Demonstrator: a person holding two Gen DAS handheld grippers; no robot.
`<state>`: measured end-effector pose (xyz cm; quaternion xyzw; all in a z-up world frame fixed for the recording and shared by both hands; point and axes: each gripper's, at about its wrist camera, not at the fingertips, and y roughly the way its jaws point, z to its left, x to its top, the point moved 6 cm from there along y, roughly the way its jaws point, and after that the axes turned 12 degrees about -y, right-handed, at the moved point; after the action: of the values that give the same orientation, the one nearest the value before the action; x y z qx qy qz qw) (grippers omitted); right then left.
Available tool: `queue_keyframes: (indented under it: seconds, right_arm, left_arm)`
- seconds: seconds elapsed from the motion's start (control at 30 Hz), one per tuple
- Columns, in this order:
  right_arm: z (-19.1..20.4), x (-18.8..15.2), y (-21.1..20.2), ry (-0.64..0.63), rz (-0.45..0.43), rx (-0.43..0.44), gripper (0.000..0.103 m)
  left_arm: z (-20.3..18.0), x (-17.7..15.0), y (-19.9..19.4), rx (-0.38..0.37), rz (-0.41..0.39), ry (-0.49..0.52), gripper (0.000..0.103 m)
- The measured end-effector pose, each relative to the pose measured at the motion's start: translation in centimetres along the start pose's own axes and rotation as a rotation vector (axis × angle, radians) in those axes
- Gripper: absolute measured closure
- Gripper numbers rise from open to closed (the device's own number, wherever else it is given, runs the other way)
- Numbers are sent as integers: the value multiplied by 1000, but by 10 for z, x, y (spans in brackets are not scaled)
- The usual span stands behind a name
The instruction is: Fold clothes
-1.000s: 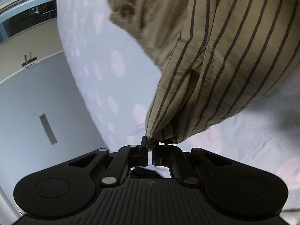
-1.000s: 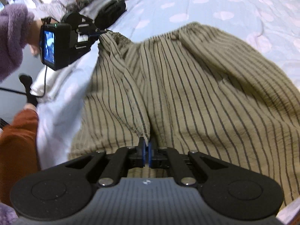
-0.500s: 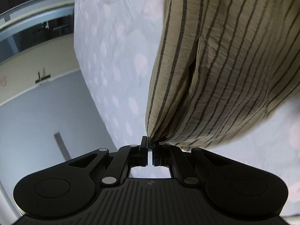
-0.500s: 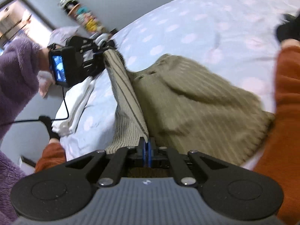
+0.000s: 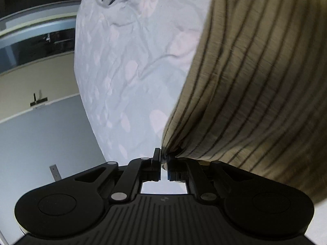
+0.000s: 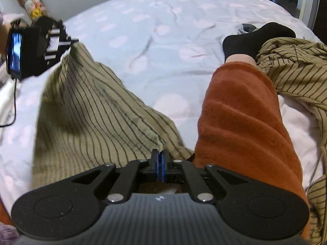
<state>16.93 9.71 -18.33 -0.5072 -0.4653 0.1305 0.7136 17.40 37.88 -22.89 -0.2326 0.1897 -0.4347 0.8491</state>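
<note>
My right gripper (image 6: pixel 160 153) has its fingers pressed together on a corner of the striped garment (image 6: pixel 85 118), a tan cloth with thin dark lines; the blue pads meet with the fabric's edge sticking up between them. From that pinch the cloth runs away up and to the left, stretched in a long sloping sheet over the bed (image 6: pixel 163 47), to where my left gripper (image 6: pixel 69 40) holds its other corner, its camera body and lit screen showing at the left edge. In the left wrist view, my left gripper (image 5: pixel 163 159) pinches a bunched corner of the same striped garment (image 5: pixel 255 94) at the very tips of its fingers; a narrow gap shows lower between the pads, but the tips are clamped on the cloth, which hangs up and to the right, filling that side of the view, blurred.

Just right of my right gripper lies a leg in rust-orange fleece (image 6: pixel 243 126), ending in a black sock (image 6: pixel 251 38) on the bed. Beyond the leg, at the right edge, more tan striped fabric (image 6: pixel 294 65) lies crumpled. The bed's sheet is pale blue with soft pink spots, creased. A cable (image 6: pixel 12 106) trails down from the left gripper.
</note>
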Motion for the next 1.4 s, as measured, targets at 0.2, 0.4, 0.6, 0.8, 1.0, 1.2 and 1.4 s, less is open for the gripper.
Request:
queue_keyframes:
  seconds: [0.2,0.4,0.6,0.8,1.0,1.2,1.4]
  right_arm:
    - [-2,3,10,25,10,-97,100]
    - [2,4,19,8,59,-188,102]
    - [8,2,23,-37,82,-205,100]
    - [3,-3,9,2,43,-150,91]
    - [3,15,-3,-15,6,-47,52]
    - [-20,30,35,14,77,3,44]
    - [-11,25,62,-83,148,-26,42]
  left_arm:
    - [19,21,20,11,6,-156,68]
    - [44,10,-14,4,27,-510,57]
    - [23,-30,-107,-71,58,-925,55]
    - [-15,-77,-187,-233,100,-1434,48]
    - [-69,-76,-225,-505,119,-1821,45]
    - [-121,-51,-216,-668,194,-1996,40]
    - [-150,-31,-194,-802,268,-2016,41]
